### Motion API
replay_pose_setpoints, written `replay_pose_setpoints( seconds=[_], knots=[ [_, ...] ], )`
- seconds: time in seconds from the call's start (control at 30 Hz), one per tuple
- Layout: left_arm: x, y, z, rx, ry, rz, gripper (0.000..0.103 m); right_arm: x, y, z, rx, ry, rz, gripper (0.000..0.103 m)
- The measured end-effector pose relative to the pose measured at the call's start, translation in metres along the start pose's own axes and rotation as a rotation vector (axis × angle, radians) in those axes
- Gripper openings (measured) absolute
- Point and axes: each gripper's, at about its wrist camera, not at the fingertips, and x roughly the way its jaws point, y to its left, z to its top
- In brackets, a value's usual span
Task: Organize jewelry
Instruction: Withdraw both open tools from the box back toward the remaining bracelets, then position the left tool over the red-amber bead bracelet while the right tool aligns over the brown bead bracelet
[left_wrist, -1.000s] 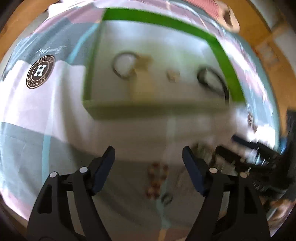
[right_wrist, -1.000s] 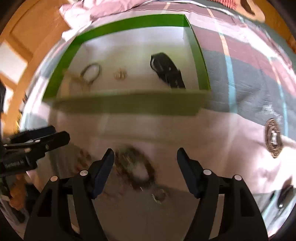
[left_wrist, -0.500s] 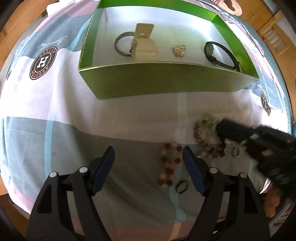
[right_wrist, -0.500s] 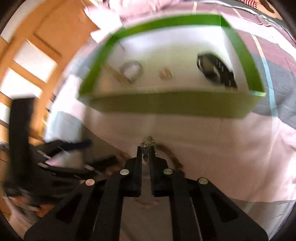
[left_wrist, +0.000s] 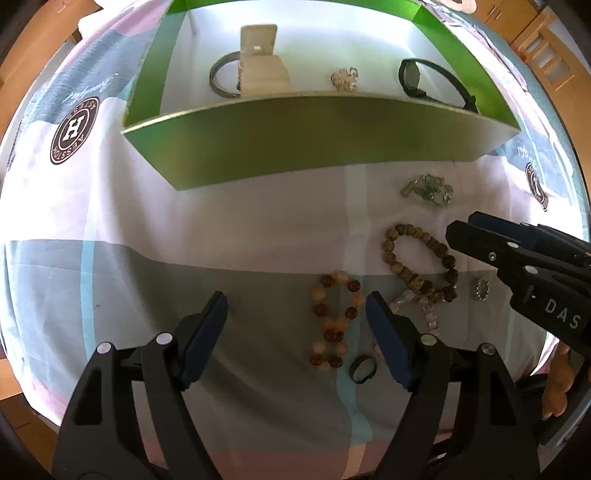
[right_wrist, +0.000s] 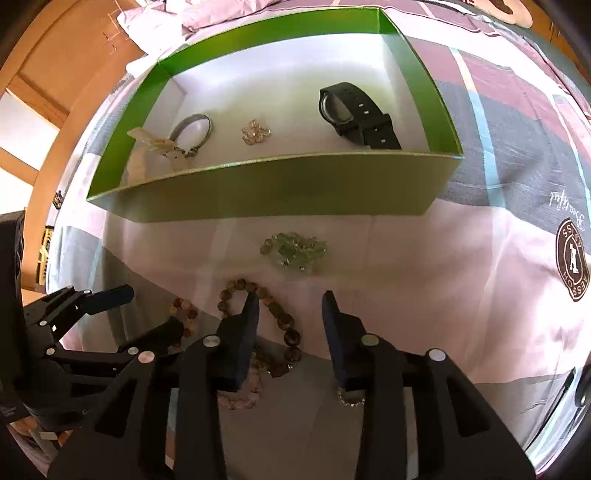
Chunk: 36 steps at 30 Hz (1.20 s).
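**Q:** What lay on the bed?

**A:** A patchwork bedsheet (left_wrist: 110, 229) covered it. On it stood an open green box (right_wrist: 280, 188) with a white floor, holding a black watch (right_wrist: 354, 114), a grey bangle (right_wrist: 194, 133), a cream ring case (left_wrist: 260, 70) and a small gold trinket (right_wrist: 255, 132).

**Q:** And outside the box?

**A:** Just before its front wall lay a green bead cluster (right_wrist: 295, 249). Nearer were a brown bead bracelet (left_wrist: 417, 262), an amber bead bracelet (left_wrist: 334, 321), a pale bead strand (left_wrist: 424, 310), a dark ring (left_wrist: 362, 370) and a sparkly ring (left_wrist: 482, 289).

**Q:** The grippers?

**A:** The left gripper (left_wrist: 295, 325) was spread wide, empty, beside the amber bracelet. The right gripper (right_wrist: 290, 317) was parted too, empty, above the brown bracelet.
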Motion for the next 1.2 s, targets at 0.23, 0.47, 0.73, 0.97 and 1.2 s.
replay_pose_setpoints(
  seconds=[0.23,0.47,0.73,0.97,1.2],
  knots=[
    [0.015,-0.011,0.004,0.011,0.013,0.047,0.071,-0.002,-0.003,-0.003,0.008,0.005,0.002,0.035],
    [0.0,0.007,0.012,-0.095,-0.075,0.049,0.024,-0.005,-0.003,-0.002,0.009,-0.013,0.005,0.035],
    [-0.01,0.012,0.014,-0.138,-0.131,-0.008,0.053,-0.004,0.001,-0.003,-0.001,-0.005,-0.002,0.042],
    [0.006,0.016,0.01,-0.106,-0.059,0.003,0.057,0.005,0.011,-0.004,-0.037,0.016,-0.023,0.042],
    [0.018,0.008,0.013,-0.073,-0.034,0.027,0.065,0.021,0.022,-0.009,-0.094,0.058,-0.079,0.042]
  ],
)
